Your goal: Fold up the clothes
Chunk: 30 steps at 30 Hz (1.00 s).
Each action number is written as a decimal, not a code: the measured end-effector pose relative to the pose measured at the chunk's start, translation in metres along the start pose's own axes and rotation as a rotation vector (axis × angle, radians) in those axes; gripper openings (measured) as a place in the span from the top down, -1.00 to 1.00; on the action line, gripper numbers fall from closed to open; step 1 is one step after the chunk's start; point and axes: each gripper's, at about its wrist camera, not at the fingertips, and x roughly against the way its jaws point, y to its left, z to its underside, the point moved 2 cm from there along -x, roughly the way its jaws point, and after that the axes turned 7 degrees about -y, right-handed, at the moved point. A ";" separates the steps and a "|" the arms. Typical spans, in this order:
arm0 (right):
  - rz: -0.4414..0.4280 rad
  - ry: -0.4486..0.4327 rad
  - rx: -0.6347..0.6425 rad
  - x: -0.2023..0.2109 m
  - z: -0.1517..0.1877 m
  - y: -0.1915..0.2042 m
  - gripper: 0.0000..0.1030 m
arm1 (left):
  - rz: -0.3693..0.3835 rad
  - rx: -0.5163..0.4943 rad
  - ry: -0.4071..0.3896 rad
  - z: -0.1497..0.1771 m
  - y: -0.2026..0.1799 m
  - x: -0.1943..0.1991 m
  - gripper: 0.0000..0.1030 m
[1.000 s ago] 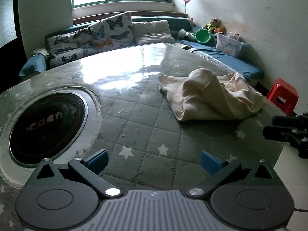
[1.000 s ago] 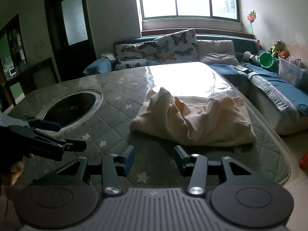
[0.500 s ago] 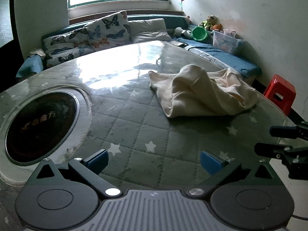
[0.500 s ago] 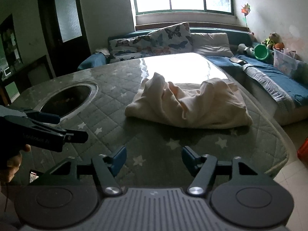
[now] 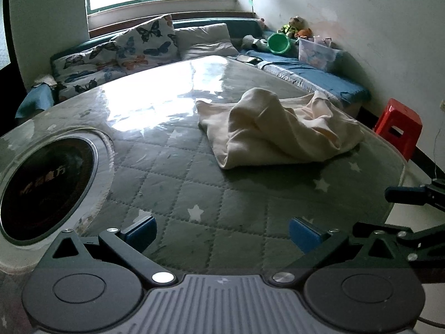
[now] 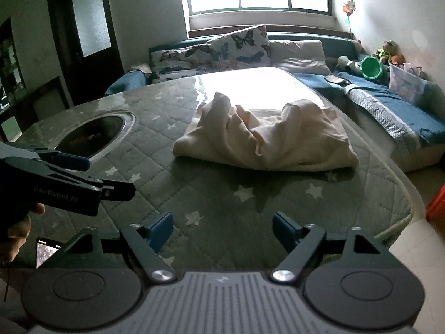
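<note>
My left gripper [image 5: 221, 231] spread wide over the quilted counter [image 5: 180, 183], round burner [image 5: 44, 183] at left, crumpled cream garment [image 5: 281, 133] lying mid-counter well ahead, my right gripper [image 6: 222, 229] likewise parted, empty.

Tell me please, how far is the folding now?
Nothing looks done: the cloth lies crumpled on the table. Nothing is in hand: left tongs and right tongs are open, short of it. All folding is left.

Garment [image 5: 278, 130] lies on table [image 5: 211, 194], right of the round inset [image 5: 47, 183].
</note>
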 end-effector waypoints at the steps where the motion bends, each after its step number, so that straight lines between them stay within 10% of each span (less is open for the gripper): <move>1: 0.003 0.001 -0.002 0.000 0.000 -0.001 -0.60 | 0.001 -0.002 0.002 0.000 -0.001 -0.001 -1.00; 30: 0.064 0.037 -0.005 -0.024 -0.004 -0.014 -0.95 | -0.001 -0.054 0.047 -0.010 -0.008 -0.030 -1.00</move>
